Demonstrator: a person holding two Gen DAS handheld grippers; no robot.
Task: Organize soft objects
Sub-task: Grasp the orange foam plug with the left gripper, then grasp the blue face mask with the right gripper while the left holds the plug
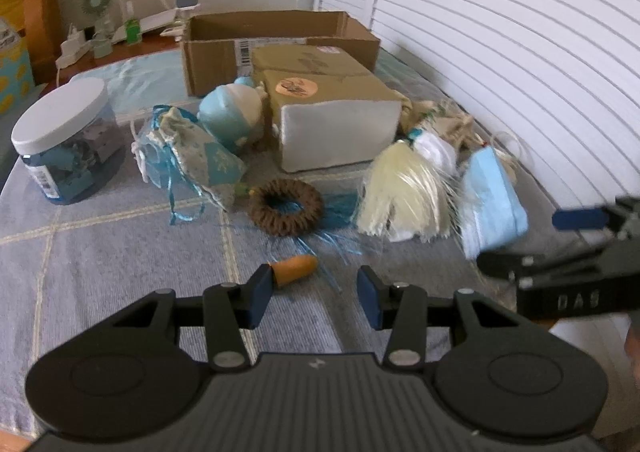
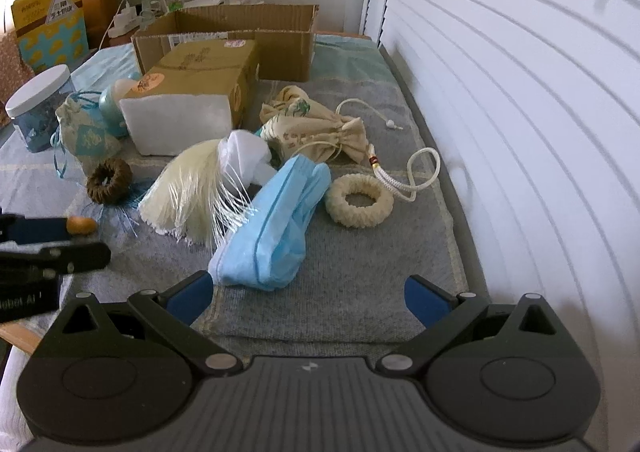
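Soft items lie scattered on a grey-blue blanket [image 1: 100,252]. My left gripper [image 1: 316,296] is open and empty, just short of a small orange piece [image 1: 296,267]. Beyond it lie a brown woven ring [image 1: 285,206], a blue-patterned pouch [image 1: 188,148] and a cream tassel [image 1: 404,192]. My right gripper [image 2: 308,298] is open and empty, just short of a blue face mask [image 2: 276,224]. A cream woven ring [image 2: 359,201], a beige drawstring pouch [image 2: 316,128] and the tassel [image 2: 192,192] lie near it. The right gripper also shows in the left wrist view [image 1: 568,236].
An open cardboard box [image 1: 280,48] stands at the back, with a paper-wrapped foam block [image 1: 336,124] in front of it. A white-lidded jar [image 1: 64,140] stands at the left. White louvred doors [image 2: 520,92] run along the right. A nightstand with a fan [image 1: 96,4] is behind.
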